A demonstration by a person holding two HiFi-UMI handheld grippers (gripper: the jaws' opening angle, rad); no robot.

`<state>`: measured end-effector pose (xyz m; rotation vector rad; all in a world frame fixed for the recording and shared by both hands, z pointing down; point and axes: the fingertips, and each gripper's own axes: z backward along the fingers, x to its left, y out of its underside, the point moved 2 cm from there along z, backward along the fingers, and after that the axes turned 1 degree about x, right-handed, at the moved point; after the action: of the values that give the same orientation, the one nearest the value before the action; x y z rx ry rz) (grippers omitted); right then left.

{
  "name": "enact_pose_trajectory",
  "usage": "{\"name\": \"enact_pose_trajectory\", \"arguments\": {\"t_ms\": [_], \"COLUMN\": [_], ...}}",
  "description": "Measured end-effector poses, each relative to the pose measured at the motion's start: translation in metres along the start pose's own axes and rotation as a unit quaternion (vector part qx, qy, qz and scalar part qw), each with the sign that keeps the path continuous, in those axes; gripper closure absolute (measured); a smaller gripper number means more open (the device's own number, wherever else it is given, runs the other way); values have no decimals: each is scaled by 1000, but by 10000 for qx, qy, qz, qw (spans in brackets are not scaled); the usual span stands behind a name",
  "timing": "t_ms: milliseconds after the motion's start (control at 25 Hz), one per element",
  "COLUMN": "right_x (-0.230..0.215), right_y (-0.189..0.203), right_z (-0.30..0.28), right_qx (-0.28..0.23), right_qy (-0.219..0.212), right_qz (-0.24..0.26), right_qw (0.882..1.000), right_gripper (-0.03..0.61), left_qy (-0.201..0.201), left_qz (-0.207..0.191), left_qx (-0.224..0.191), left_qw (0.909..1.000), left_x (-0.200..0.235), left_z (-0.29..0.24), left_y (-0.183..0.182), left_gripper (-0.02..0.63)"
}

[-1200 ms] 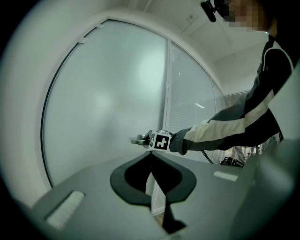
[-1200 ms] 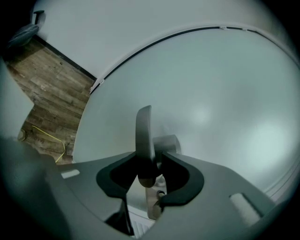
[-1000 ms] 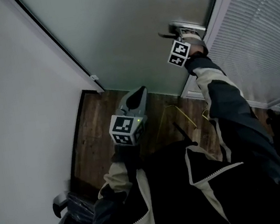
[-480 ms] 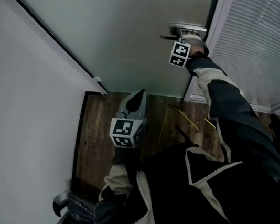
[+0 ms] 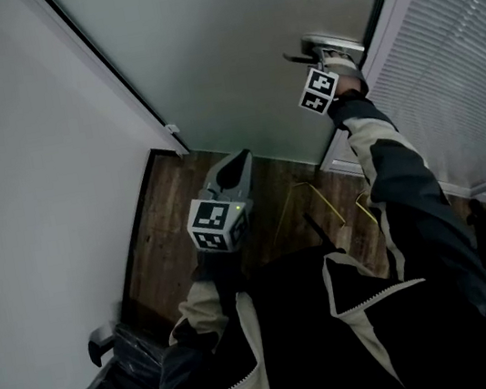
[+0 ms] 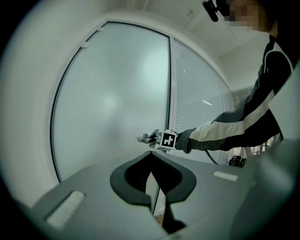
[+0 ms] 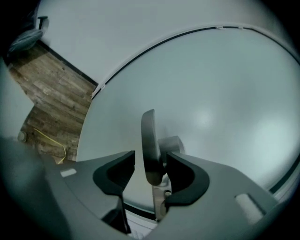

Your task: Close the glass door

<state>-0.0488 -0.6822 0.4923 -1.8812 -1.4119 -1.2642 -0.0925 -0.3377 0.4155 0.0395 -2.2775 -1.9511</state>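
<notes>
We see our right gripper (image 5: 324,60) at the glass door (image 5: 227,44), jaws just widened, handle (image 7: 149,145) loose between them; left gripper (image 5: 240,164) hangs below the handle, jaws together.

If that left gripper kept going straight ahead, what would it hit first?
Probably the frosted glass door, low near its handle-side edge; nothing shows in between, though depth is unclear.

An office interior is suggested. A frosted glass door (image 5: 236,42) with a metal lever handle (image 5: 315,47) is set beside a partition screened by horizontal blinds (image 5: 468,50). A plain white wall (image 5: 28,179) is seen at left, and a black chair (image 5: 118,385) on wood-plank flooring (image 5: 169,220) at near left.
</notes>
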Motion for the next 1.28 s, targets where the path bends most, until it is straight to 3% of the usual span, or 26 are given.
{"name": "enact_pose_trajectory", "arguments": {"t_ms": [160, 240, 440, 520, 600, 680, 920, 1280], "right_x": [9, 5, 5, 9, 13, 14, 11, 7], "right_y": [-5, -15, -31, -29, -29, -29, -21, -27], "right_z": [29, 62, 146, 168, 185, 201, 240, 238], "right_qx": [-393, -807, -1760, -1908, -2056, -2182, -2348, -2457], "right_qy": [-139, -235, -621, -674, -762, -738, -568, -692], "right_qz": [-901, -1706, -3592, -4106, -4532, -4745, -4868, -4962], "right_qw": [9951, 9818, 9144, 8891, 8640, 8496, 8394, 8298], "right_gripper": [370, 378, 451, 531, 564, 574, 575, 577], "left_qy": [26, 35, 121, 202, 249, 259, 384, 258], "left_qz": [99, 137, 200, 208, 188, 136, 48, 34], "left_qx": [-40, -84, -323, -379, -415, -442, -415, -432], "left_qw": [9999, 9999, 9992, 9989, 9987, 9986, 9984, 9987], "left_x": [5, 7, 9, 7, 4, 0, -21, -16], "left_z": [-6, -10, -31, -44, -57, -68, -88, -91], "left_y": [-2, -10, -31, -38, -44, -49, -44, -48], "left_gripper": [611, 611, 611, 611, 611, 611, 611, 611]}}
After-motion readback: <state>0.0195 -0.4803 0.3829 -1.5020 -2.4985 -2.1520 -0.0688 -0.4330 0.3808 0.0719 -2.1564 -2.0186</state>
